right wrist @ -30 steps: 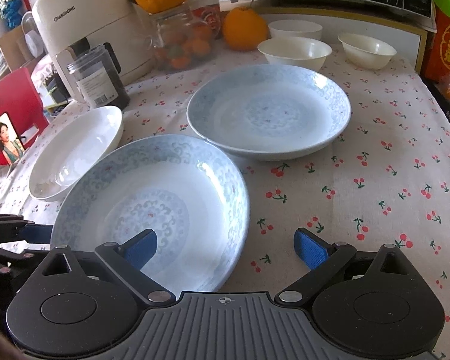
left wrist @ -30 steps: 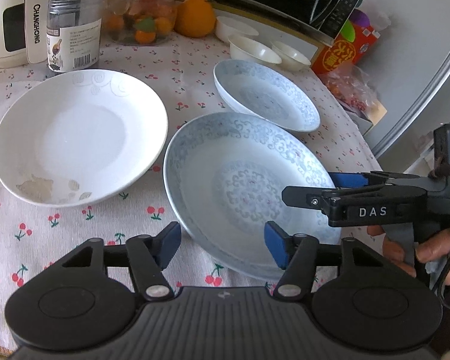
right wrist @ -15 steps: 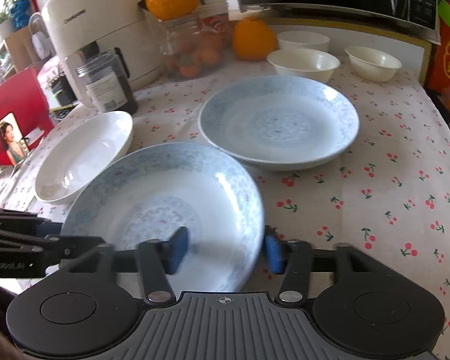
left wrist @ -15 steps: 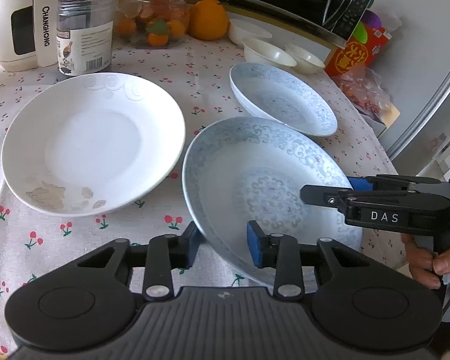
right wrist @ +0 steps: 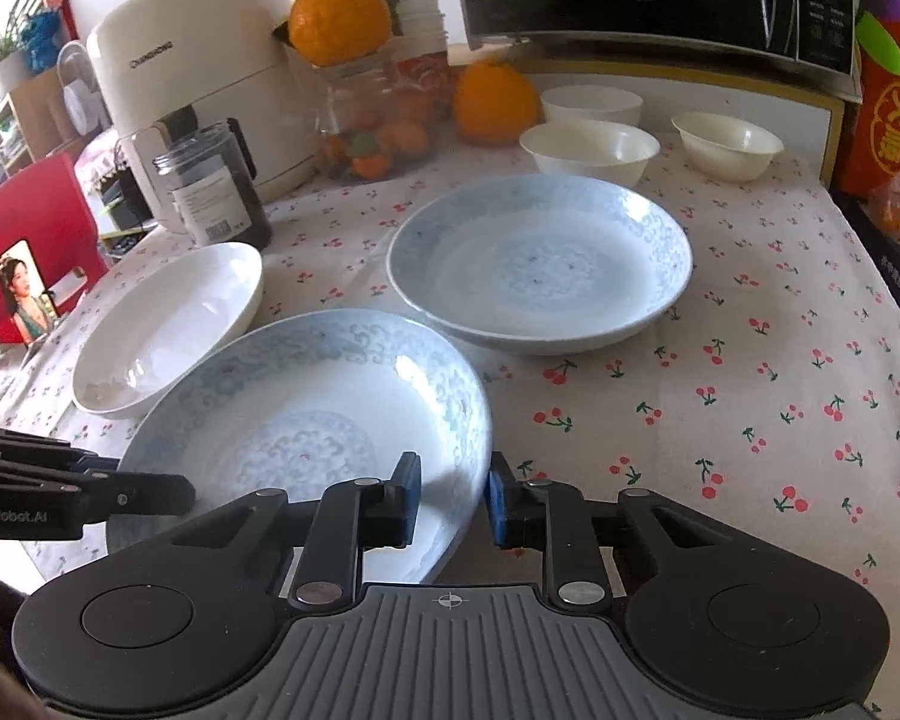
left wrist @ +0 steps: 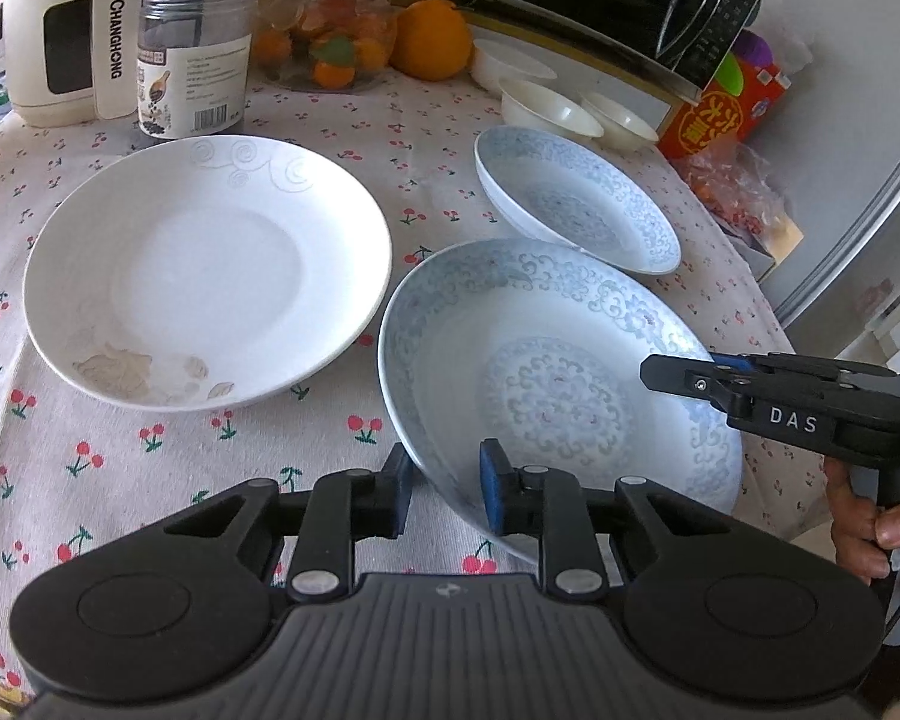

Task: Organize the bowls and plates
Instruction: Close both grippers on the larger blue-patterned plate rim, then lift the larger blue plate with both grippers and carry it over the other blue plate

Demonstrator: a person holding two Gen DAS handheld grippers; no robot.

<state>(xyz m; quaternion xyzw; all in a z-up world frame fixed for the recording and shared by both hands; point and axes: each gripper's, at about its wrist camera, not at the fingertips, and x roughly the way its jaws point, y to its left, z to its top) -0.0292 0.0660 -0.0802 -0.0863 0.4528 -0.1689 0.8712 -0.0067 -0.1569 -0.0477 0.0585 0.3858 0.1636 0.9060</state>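
I am angling both tools down at the near blue-patterned ceramic plate [left wrist: 558,360] on the cherry-print tablecloth [left wrist: 150,450]. My left gripper [left wrist: 444,489] is closing with the plate's near rim between its blue pads. My right gripper [right wrist: 450,492] is closing on the opposite rim. The plate is sitting tilted, beside the plain white deep plate [left wrist: 210,264] and a second blue-patterned plate [right wrist: 540,264].

A blue-patterned plate [left wrist: 546,360] sits nearest, tilted. Behind it lies a matching blue plate [left wrist: 576,204]; beside it a white plate [left wrist: 210,264]; three small white bowls [right wrist: 591,150] stand farthest.
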